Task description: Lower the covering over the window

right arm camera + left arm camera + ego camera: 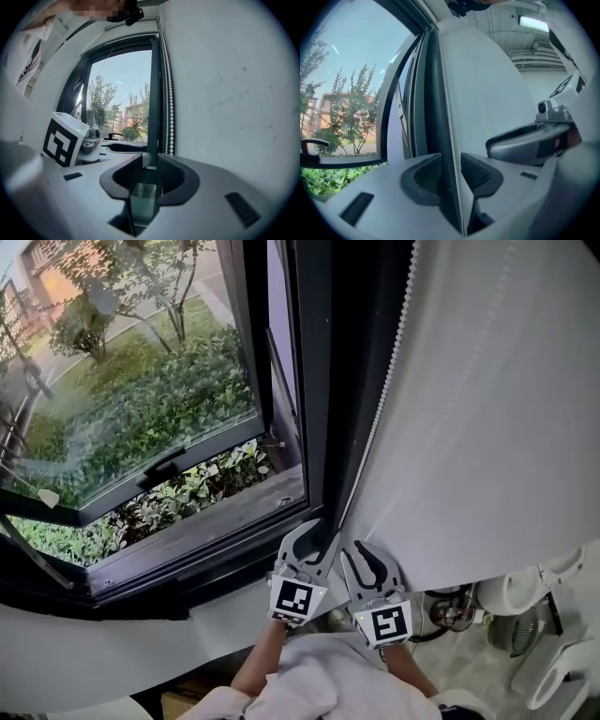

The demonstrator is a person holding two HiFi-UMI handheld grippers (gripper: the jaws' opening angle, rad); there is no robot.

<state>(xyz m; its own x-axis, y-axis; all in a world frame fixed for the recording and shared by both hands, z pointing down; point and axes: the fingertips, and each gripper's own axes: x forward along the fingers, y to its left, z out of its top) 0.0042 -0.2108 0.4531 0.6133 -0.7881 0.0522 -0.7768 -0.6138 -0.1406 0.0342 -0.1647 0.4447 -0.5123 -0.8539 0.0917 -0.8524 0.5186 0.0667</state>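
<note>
A white roller blind [487,427] hangs part-way down at the right of a dark-framed window [141,399]. Its white bead chain [375,418] runs down along the blind's left edge to my two grippers, which sit side by side near the sill. The left gripper [317,538] is open; in the left gripper view [451,171] the chain [449,117] passes between its pads without being pressed. The right gripper [366,554] is just to the right of it, also open. In the right gripper view [149,171] the chain [168,117] hangs just right of the gap, not between the jaws.
The window sash [164,465] is swung outward, with shrubs and trees beyond. The dark sill [216,521] lies just ahead of the grippers. White fans and a cable [534,634] stand on the floor at the lower right, under the blind's bottom edge.
</note>
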